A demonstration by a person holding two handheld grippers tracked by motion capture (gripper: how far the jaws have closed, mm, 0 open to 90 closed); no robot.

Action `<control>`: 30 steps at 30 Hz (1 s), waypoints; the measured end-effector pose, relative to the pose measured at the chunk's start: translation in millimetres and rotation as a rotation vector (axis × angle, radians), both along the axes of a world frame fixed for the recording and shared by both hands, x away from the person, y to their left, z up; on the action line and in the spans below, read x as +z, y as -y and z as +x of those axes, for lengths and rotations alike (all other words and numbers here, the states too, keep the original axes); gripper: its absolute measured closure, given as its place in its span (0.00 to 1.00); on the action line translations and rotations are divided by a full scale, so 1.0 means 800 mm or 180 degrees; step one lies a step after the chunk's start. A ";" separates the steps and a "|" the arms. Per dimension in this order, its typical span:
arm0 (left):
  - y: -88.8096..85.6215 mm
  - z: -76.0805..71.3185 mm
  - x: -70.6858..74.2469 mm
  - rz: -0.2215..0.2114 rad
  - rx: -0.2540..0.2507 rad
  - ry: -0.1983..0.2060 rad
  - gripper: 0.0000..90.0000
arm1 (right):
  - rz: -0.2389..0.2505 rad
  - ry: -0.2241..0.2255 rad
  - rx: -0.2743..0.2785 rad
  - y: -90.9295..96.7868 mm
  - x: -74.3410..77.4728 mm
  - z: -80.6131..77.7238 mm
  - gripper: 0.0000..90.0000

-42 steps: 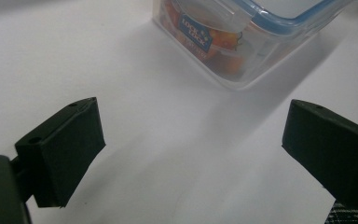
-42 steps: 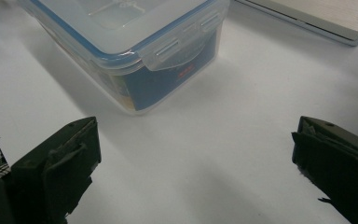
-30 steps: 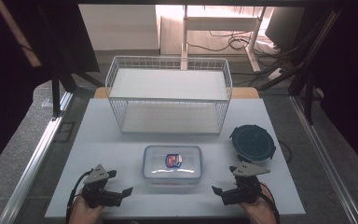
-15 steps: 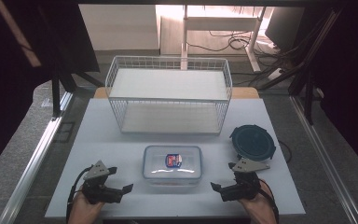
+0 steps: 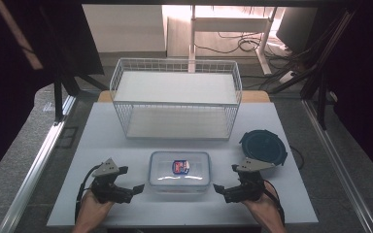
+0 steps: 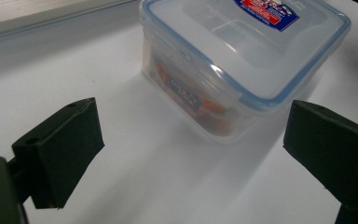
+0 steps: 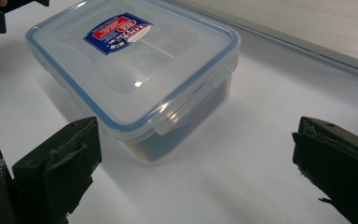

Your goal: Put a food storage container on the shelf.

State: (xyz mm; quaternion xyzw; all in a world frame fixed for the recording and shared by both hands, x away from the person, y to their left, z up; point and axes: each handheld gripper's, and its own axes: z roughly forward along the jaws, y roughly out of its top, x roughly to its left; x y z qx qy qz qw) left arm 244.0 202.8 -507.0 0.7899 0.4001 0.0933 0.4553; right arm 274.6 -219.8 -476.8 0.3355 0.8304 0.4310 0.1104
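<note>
Both sets of tongs, left gripper and right gripper, gape open flanking the plastic container, whose slick lid risks slipping from an uneven squeeze.

— From my console the label on the clear lidded box is a red-and-blue patch in the high view; I can't read its print.

— And what's inside it?

— In the left gripper view I see orange and dark shapes through the wall, too blurred by the plastic to name. That view cuts the box's far end off at the top edge.

— The round dark lid?

— Its near rim sits behind the right gripper. Both forearms run off the bottom edge.
</note>
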 end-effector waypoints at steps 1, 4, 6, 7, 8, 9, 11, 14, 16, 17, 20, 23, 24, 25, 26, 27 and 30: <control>0.002 0.003 0.001 0.0006 -0.0017 -0.0001 0.05 | -0.0007 -0.0001 0.0005 -0.002 0.001 0.001 0.01; 0.009 0.012 0.005 0.0057 -0.0054 -0.0002 0.05 | -0.0013 0.0027 0.0017 -0.009 0.002 0.006 0.01; 0.014 0.019 0.007 0.0062 -0.0097 -0.0016 0.04 | -0.0029 0.0035 0.0028 -0.014 0.002 0.009 0.01; 0.017 0.022 0.008 0.0059 -0.0110 -0.0022 0.04 | -0.0042 0.0022 0.0041 -0.018 0.002 0.012 0.01; 0.020 0.025 0.009 0.0061 -0.0129 -0.0025 0.04 | -0.0059 0.0020 0.0048 -0.022 0.001 0.014 0.01; 0.023 0.028 0.010 0.0065 -0.0148 -0.0037 0.04 | -0.0082 0.0011 0.0058 -0.025 0.001 0.016 0.01; 0.029 0.035 0.012 0.0083 -0.0194 -0.0041 0.04 | -0.0118 0.0002 0.0074 -0.031 -0.001 0.019 0.01; 0.040 0.045 0.014 0.0104 -0.0256 -0.0075 0.03 | -0.0176 -0.0015 0.0099 -0.041 -0.002 0.026 0.01; 0.047 0.051 0.016 0.0116 -0.0297 -0.0093 0.02 | -0.0174 -0.0035 0.0097 -0.046 -0.002 0.031 0.01; 0.050 0.053 0.016 0.0129 -0.0304 -0.0093 0.02 | -0.0163 -0.0040 0.0094 -0.050 -0.002 0.033 0.01; 0.059 0.062 0.018 0.0184 -0.0354 -0.0105 0.01 | -0.0172 -0.0090 0.0092 -0.058 -0.002 0.042 0.00; 0.063 0.067 0.015 0.0154 -0.0390 -0.0150 0.01 | -0.0202 -0.0187 0.0106 -0.065 -0.005 0.051 0.00; 0.063 0.068 0.013 0.0156 -0.0386 -0.0173 0.01 | -0.0207 -0.0214 0.0117 -0.066 -0.007 0.054 0.00; 0.063 0.068 0.011 0.0167 -0.0379 -0.0184 0.01 | -0.0185 -0.0259 0.0131 -0.067 -0.008 0.056 0.00; 0.062 0.068 0.007 0.0138 -0.0392 -0.0220 0.01 | -0.0147 -0.0302 0.0131 -0.067 -0.009 0.057 0.00; 0.060 0.069 0.005 0.0090 -0.0410 -0.0243 0.00 | -0.0109 -0.0354 0.0141 -0.067 -0.011 0.059 0.00; 0.055 0.070 -0.003 -0.0090 -0.0413 -0.0342 0.00 | -0.0025 -0.0463 0.0183 -0.064 -0.014 0.062 0.00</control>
